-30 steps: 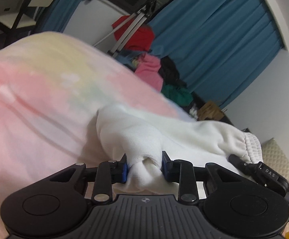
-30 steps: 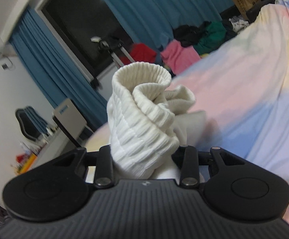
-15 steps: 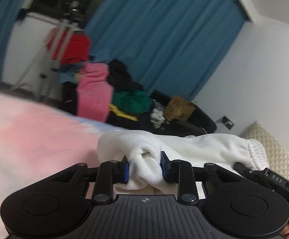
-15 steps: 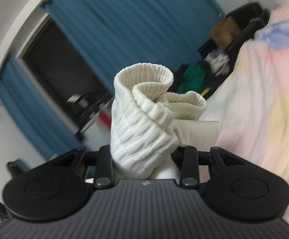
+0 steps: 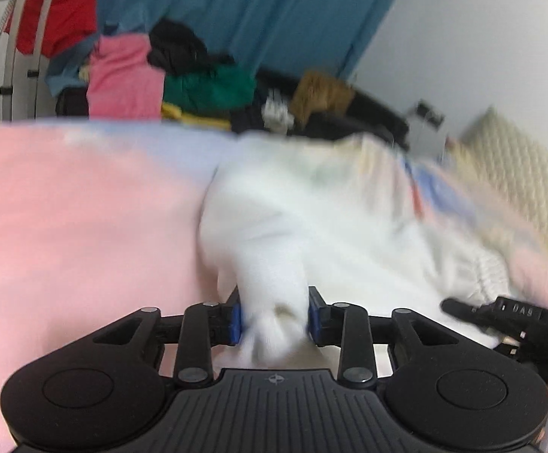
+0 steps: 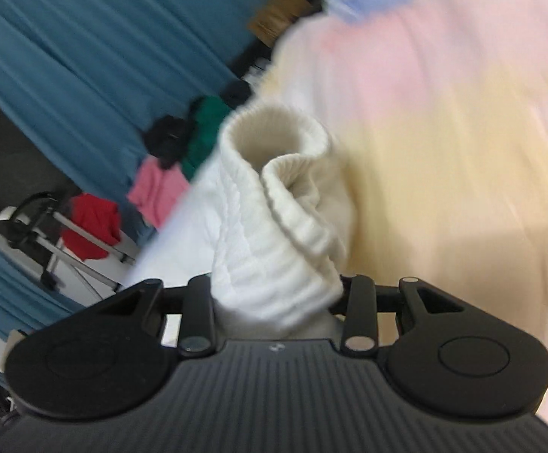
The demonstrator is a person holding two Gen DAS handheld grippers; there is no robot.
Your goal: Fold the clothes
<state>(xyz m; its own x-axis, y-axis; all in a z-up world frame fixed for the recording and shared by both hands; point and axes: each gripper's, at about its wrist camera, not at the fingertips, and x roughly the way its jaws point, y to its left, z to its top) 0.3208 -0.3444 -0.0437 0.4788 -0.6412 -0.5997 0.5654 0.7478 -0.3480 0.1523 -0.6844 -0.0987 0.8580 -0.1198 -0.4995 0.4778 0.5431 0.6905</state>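
Left gripper (image 5: 274,317): we see its blue pads pinched on a bunched fold of the white sweatshirt (image 5: 311,219), which trails away blurred across the pastel bedspread (image 5: 66,219). Right gripper (image 6: 275,294): clamped on the same garment's ribbed cuff (image 6: 274,196), standing up curled between the fingers, with bedspread beyond. In the left view we note the right gripper's black tip at the cloth's far side. Farther off: a pile of clothes (image 5: 134,75), a metal stand (image 5: 17,45), blue curtains (image 5: 255,7).
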